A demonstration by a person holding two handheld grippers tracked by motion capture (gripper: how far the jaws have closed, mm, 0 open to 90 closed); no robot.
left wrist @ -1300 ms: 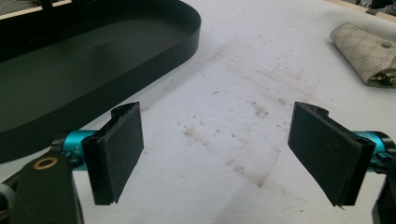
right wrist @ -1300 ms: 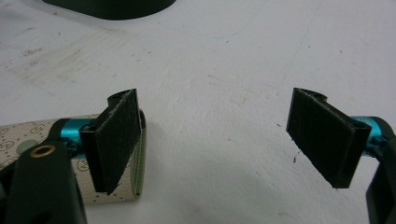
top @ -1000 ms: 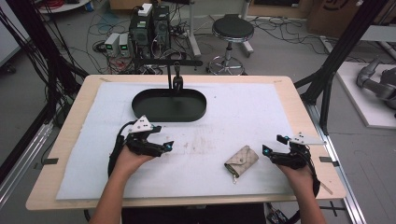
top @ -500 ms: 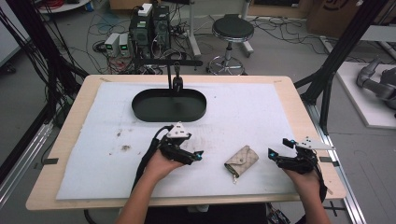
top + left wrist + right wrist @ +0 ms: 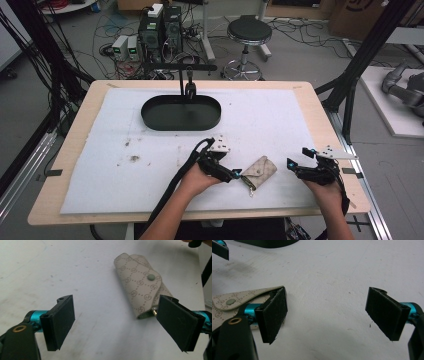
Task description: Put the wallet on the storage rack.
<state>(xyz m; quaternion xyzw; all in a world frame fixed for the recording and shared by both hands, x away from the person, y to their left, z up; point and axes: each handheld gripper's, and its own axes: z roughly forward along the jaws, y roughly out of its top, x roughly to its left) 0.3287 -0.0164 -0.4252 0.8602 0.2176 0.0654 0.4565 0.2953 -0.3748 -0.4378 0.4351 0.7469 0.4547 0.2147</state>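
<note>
your left tongs (image 5: 235,175) sit spread, just beside the beige key pouch (image 5: 260,169) on the white worktop (image 5: 280,120); it lies ahead to their right, long axis slanted. your right tongs (image 5: 292,165), spread too, hang farther off.

black jaws, teal, perhaps metal, fittings

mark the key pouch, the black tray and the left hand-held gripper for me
key pouch (image 5: 140,287), left gripper view, on its patterned flap beside the snap button.
black tray (image 5: 150,116), high view, on its near-left rim.
left hand-held gripper (image 5: 117,322), left gripper view, midway between its open fingertips.
</note>
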